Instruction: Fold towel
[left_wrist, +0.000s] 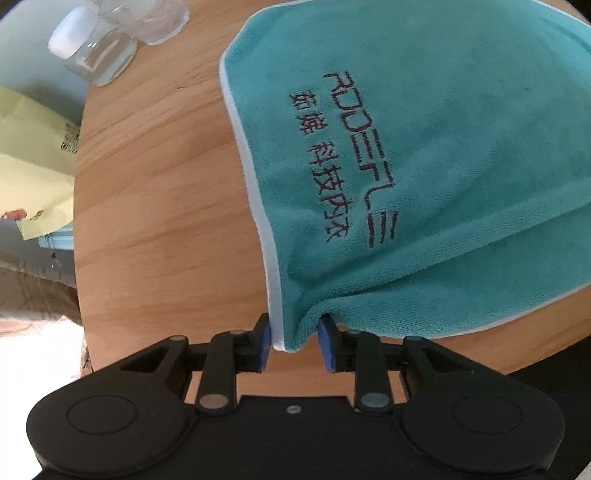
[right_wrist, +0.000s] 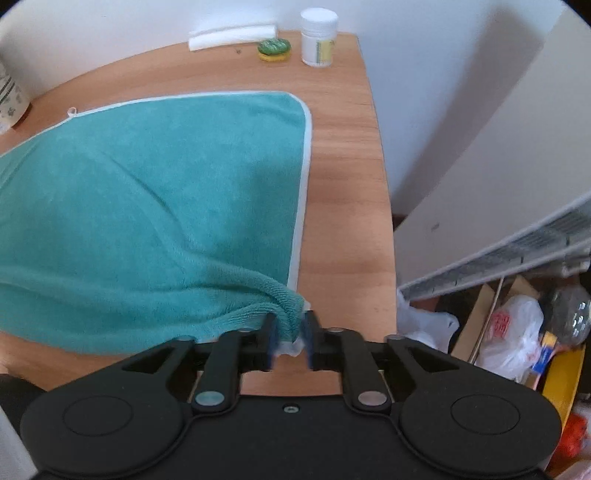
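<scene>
A teal towel (left_wrist: 424, 147) lies spread on the wooden surface (left_wrist: 155, 206). Our left hand-held gripper (left_wrist: 295, 341) and right hand-held gripper (right_wrist: 290, 338) straddle its near corners, pads slack; we should clamp both evenly before lifting.

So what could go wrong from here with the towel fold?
The teal towel has a corner between each tool's pads, left tool and right tool, but gaps show, so a corner may drop free. The bunched corner at the right tool could crease the fold. A drag might reach the glass bottle.
</scene>
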